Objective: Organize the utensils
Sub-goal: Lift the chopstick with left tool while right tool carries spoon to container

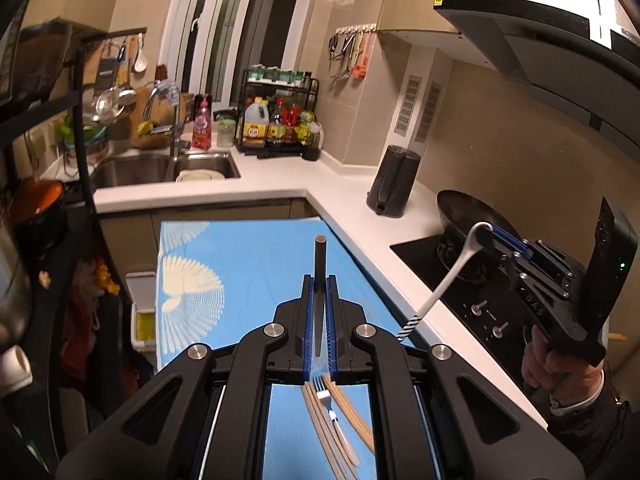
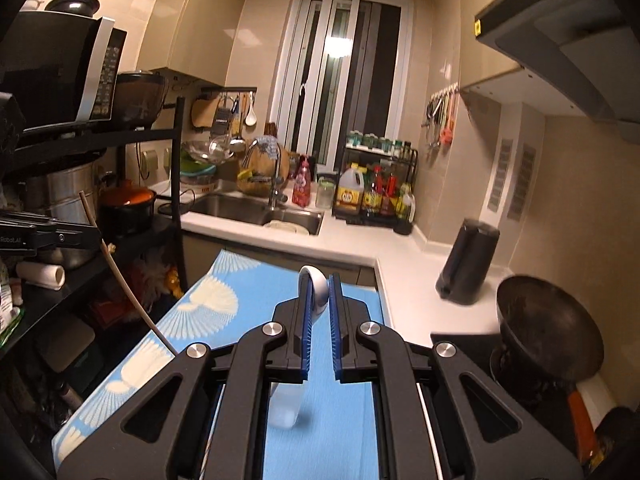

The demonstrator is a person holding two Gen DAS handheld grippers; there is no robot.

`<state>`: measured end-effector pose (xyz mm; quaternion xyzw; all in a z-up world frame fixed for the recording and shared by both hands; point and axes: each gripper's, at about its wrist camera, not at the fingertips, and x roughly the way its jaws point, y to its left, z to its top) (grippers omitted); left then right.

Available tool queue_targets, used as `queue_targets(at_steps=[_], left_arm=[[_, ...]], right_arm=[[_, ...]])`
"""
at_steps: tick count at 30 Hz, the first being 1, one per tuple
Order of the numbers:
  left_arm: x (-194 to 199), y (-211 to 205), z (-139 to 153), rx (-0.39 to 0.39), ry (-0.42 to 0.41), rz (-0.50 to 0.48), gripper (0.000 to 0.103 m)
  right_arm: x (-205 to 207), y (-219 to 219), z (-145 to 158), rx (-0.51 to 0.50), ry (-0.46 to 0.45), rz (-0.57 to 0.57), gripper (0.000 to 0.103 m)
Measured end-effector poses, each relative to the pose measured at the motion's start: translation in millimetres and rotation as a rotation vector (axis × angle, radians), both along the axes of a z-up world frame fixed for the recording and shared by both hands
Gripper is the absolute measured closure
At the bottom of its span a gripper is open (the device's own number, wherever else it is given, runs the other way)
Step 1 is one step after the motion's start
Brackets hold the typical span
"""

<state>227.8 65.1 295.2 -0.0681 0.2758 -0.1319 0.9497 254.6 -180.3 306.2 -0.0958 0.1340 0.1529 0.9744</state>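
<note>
while each gripper carries one utensil clear of the blue surface, left gripper jaws clamp a chopstick, right gripper jaws clamp a white spoon; fork lies near.

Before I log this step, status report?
Left gripper shut on chopstick. Right gripper shut on white spoon. Fork on blue cloth. Nothing blocking.

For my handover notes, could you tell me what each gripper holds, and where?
Left gripper: a chopstick, pinched nearer its upper end. Right gripper: a white spoon, pinched at its bowl end, handle hanging free.
</note>
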Motion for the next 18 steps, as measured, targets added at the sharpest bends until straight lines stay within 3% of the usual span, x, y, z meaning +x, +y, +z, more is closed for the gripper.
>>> queue_targets(at_steps=[6, 12, 18], left_arm=[[44, -6, -2, -0.008, 0.013, 0.013, 0.097], [90, -9, -63, -0.039, 0.147, 0.008, 0.097], [111, -19, -117, -0.053, 0.249, -0.005, 0.097]], right_arm=[[45, 23, -13, -0.026, -0.009, -0.029, 0.095], [86, 31, -65, -0.038, 0.069, -0.059, 0.095], [112, 32, -116, -0.020, 0.190, -0.069, 0.095]])
